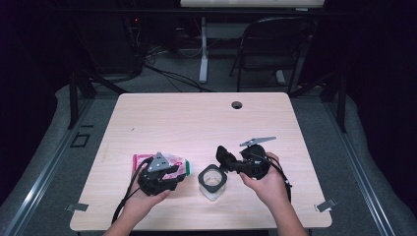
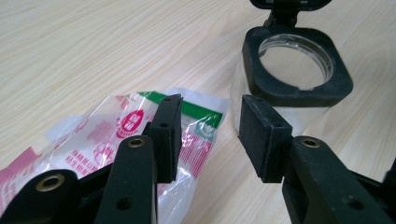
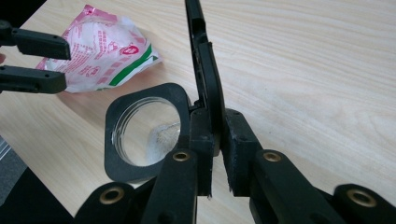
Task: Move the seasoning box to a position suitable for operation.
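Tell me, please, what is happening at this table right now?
A person works at the wooden table with a gripper in each hand. The right gripper is shut on the raised black flip lid of a small clear jar, holding its mouth open. The left gripper stands open just above a pink, white and green plastic packet beside the jar, one pad against the packet, not clamped.
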